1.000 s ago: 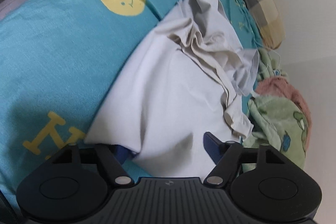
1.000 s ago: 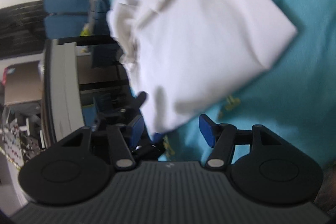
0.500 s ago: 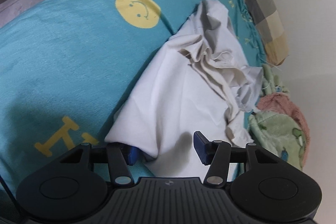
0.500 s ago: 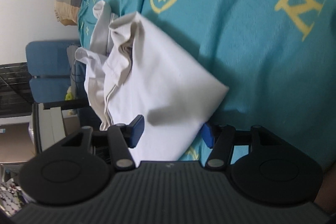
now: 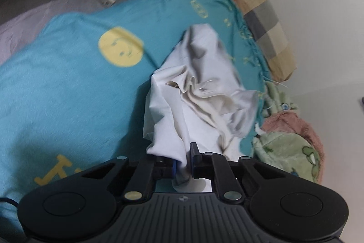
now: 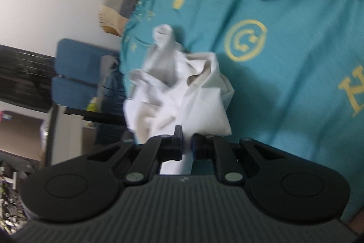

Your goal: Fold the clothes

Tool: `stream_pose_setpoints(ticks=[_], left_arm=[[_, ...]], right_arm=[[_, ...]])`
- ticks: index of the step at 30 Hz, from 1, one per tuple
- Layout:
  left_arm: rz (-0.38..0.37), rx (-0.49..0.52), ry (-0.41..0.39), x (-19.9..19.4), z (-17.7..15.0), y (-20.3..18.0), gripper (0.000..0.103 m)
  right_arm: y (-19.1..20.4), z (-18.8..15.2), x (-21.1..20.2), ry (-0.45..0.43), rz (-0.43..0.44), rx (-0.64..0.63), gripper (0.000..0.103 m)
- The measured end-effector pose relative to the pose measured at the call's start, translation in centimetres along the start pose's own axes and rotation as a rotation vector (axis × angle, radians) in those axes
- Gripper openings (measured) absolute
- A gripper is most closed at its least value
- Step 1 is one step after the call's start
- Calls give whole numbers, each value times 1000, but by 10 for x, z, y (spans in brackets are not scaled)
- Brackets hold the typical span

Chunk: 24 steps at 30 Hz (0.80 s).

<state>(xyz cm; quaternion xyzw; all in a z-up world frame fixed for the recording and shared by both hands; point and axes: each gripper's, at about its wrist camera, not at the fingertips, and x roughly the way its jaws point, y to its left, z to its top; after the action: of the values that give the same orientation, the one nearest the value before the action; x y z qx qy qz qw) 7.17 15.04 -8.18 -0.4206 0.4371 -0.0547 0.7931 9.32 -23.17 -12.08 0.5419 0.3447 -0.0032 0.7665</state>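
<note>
A white garment (image 5: 200, 92) lies crumpled on a teal bedspread (image 5: 68, 88) with yellow smiley prints. My left gripper (image 5: 183, 162) is shut on the garment's near edge, and the cloth bunches up from its jaws. In the right wrist view the same white garment (image 6: 182, 92) hangs bunched in front of the camera. My right gripper (image 6: 187, 144) is shut on another part of its edge. The cloth is lifted off the bed at both grips; its far end trails on the bedspread (image 6: 284, 88).
A checked pillow (image 5: 266, 24) lies at the bed's far end by the white wall. A green and pink plush pile (image 5: 291, 147) sits at the right bed edge. A blue chair (image 6: 77, 70) and a cluttered desk stand beyond the bed.
Both grippers went from open around the garment's edge to shut on it. They have lifted and pulled it, so the flat cloth is now bunched up.
</note>
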Motion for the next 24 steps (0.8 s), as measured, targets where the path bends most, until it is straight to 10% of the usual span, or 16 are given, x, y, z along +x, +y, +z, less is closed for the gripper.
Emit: stream_pose_setpoints(ticks=[16, 24], left_arm=[[-17, 101, 105, -163, -77, -37, 7], [-19, 61, 86, -141, -48, -57, 8]], right_arm=[[7, -57, -171, -34, 39, -55, 9], [27, -32, -150, -38, 35, -39, 9]])
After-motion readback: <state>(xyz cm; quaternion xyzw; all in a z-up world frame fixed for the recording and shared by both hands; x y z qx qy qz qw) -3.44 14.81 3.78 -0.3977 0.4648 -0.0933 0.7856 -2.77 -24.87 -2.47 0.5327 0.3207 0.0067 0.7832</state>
